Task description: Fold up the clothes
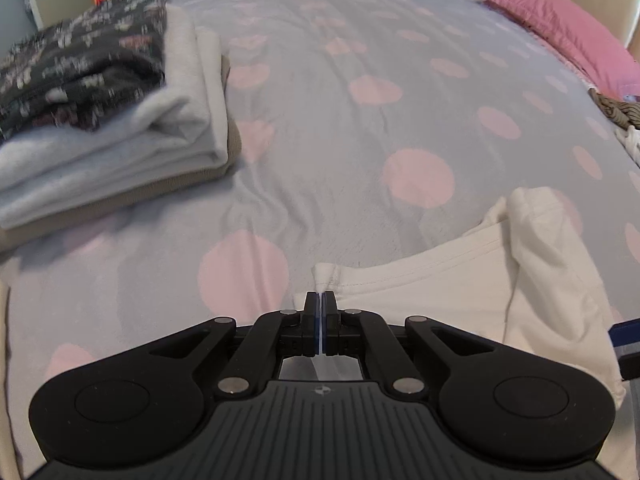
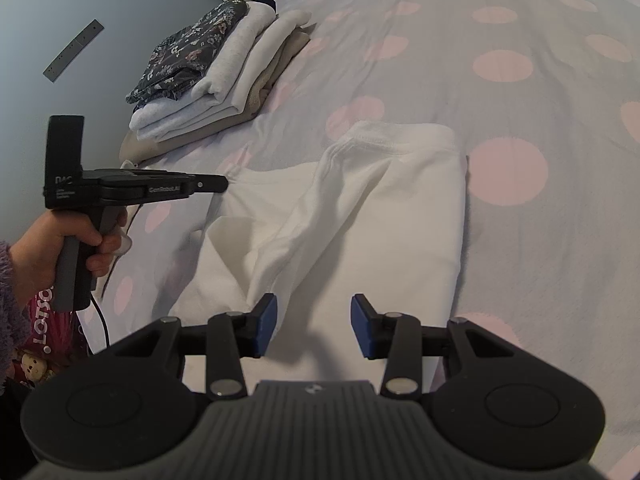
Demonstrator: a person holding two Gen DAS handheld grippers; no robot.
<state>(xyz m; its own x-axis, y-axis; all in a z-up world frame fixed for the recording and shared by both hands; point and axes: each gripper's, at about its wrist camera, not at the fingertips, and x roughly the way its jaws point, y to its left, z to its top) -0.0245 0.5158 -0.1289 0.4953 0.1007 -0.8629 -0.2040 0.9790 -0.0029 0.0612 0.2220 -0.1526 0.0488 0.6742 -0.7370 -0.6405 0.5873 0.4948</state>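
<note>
A white garment (image 2: 360,216) lies partly folded on a bed covered by a grey duvet (image 1: 360,52) with pink dots. It sits near the bed's close edge, one side turned over on itself, with its ribbed neckline pointing away from the right wrist camera.

The left tongs (image 1: 321,300) are pressed together, pinching a corner of the white garment's hem. In the right wrist view the same left tongs (image 2: 222,183) appear from the side, held by the person's left hand (image 2: 60,244) in a fuzzy purple sleeve. Printed on the tool's side is "GenRobot.AI"; the small print on its black rear block is too tiny to read.

The right tongs (image 2: 314,326) are spread apart, their blue pads (image 2: 267,324) hovering just over the near part of the white garment, gripping nothing.

Farther along the bed rests a stack of folded clothes (image 2: 208,76): a dark floral piece on top, pale grey and white pieces beneath, a beige one at the bottom.

A pink pillow (image 1: 568,36) lies at the far right of the bed. At the bed's edge stands a pink bag (image 2: 42,332) lettered "LOTSO", with a bear picture below.
</note>
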